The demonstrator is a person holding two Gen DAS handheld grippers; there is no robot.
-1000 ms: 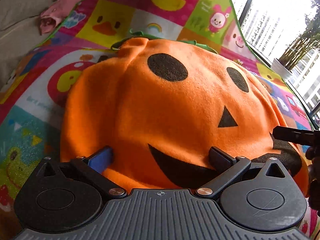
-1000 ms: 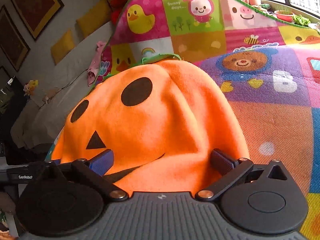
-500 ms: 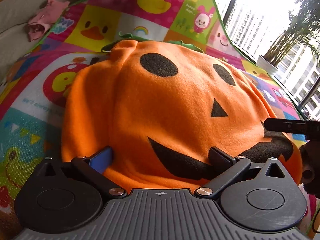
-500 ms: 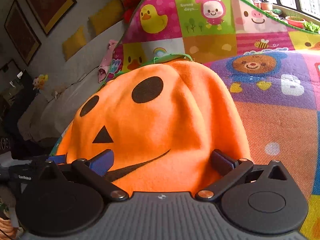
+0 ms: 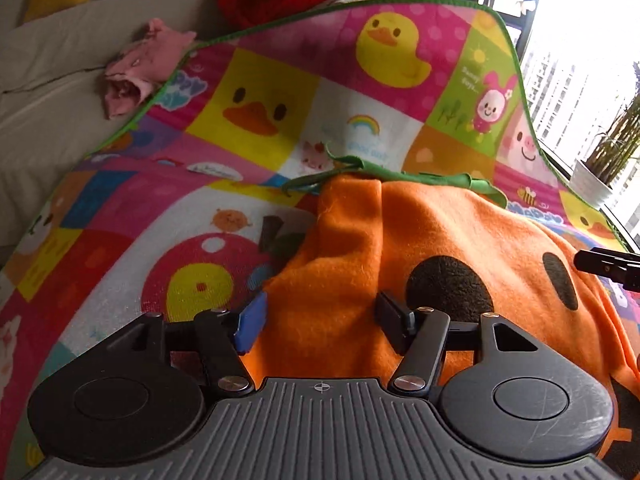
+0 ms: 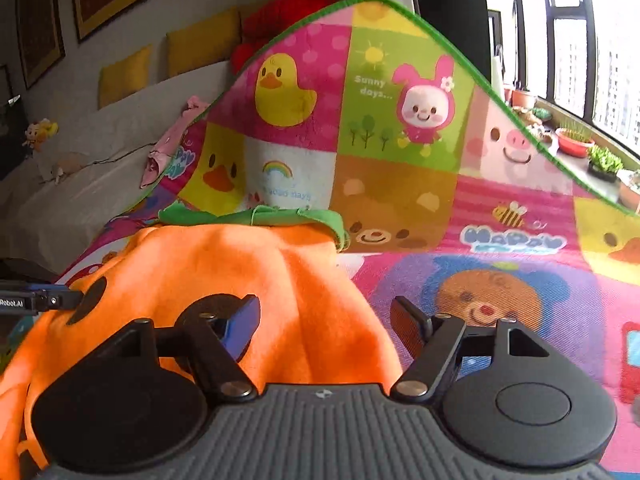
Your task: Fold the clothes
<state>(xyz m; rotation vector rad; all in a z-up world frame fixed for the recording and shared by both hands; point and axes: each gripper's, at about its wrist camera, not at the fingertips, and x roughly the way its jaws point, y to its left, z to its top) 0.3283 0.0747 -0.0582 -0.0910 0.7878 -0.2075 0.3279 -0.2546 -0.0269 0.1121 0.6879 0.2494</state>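
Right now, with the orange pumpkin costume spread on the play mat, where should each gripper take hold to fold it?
Probably at the near hem of the pumpkin costume, coming in low from the near side. It lies spread, green collar away. The left gripper and right gripper, jaws just closing, straddle loose fleece there, one toward each side, on the play mat.

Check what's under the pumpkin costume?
The pumpkin costume lies on the play mat, whose cartoon squares show all around it. The mat directly beneath, and anything on it, is covered.
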